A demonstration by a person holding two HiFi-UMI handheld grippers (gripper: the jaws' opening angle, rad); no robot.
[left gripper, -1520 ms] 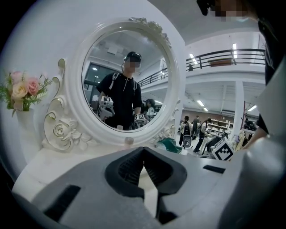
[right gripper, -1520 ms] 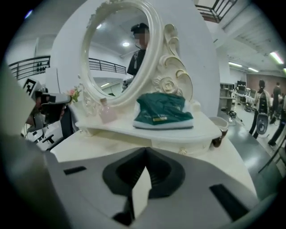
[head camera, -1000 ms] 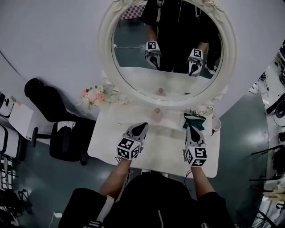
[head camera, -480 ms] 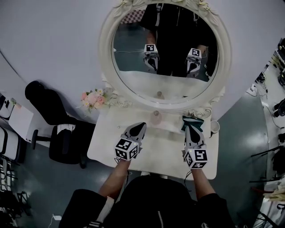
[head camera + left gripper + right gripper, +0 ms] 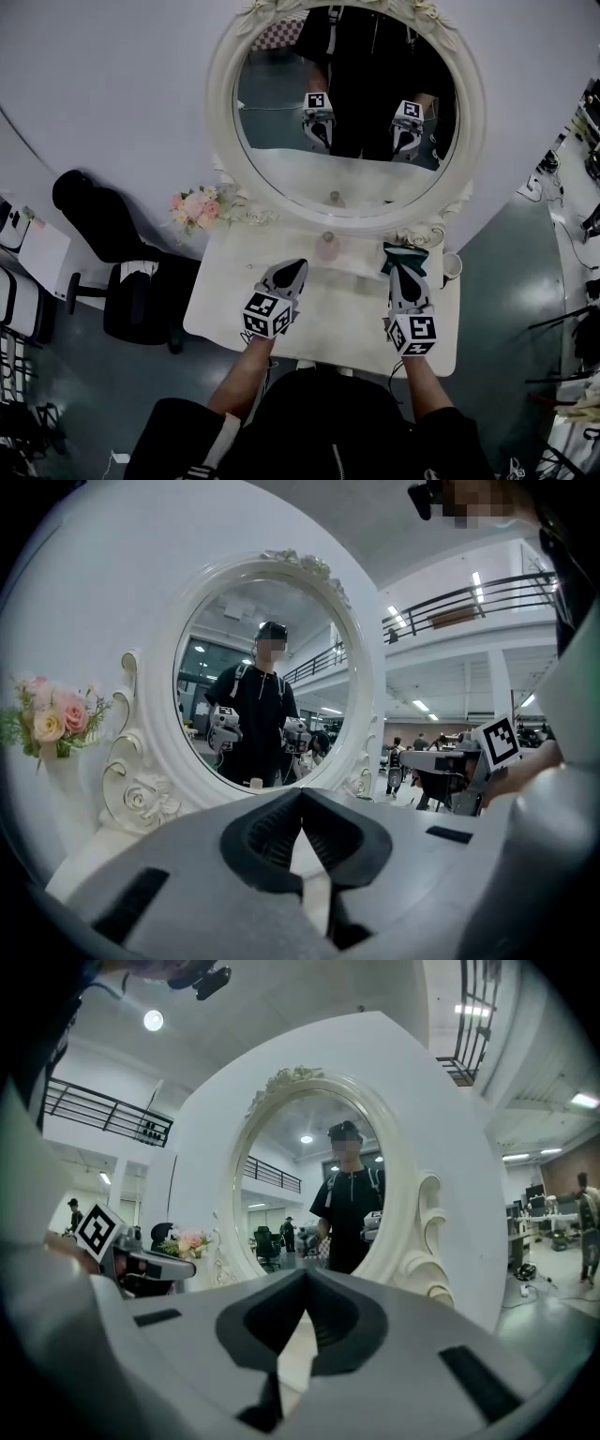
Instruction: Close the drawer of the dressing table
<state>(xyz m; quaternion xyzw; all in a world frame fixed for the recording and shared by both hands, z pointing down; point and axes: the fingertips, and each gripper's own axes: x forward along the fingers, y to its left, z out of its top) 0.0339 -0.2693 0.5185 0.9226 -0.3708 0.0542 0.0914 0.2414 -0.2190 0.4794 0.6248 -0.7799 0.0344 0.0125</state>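
Grey plastic and black ribbed pads fill the foreground of both gripper views. On the left gripper (image 5: pixel 302 795) we see the two jaws brought together, tips meeting, with nothing caught between them. The right gripper (image 5: pixel 306 1275) shows the same: jaws closed tip to tip and empty.

In the head view both are held side by side over the white top of the dressing table (image 5: pixel 230 314), well apart from each other and pointing away from the person (image 5: pixel 328 422) toward the mirror (image 5: pixel 347 103). The left one is angled slightly to the right, the right one nearly straight ahead. Whether either touches the tabletop we cannot tell.

Just past the right gripper's tip lies a dark teal object (image 5: pixel 407 253) — its kind is not clear to us. Between the two grippers, close to the foot of the mirror, stands a small pinkish bottle (image 5: pixel 328 246). A white cup (image 5: pixel 454 266) sits at the table's right edge.

The oval mirror, in its carved white frame, reflects the person and both grippers. Pink and cream flowers (image 5: pixel 195 204) stand at its left foot, and a black chair (image 5: pixel 131 286) is beside the table on the left.

The drawer would sit in the table's near front — that side is covered by the tabletop and the person's dark clothing, so we cannot tell whether it is in or out.
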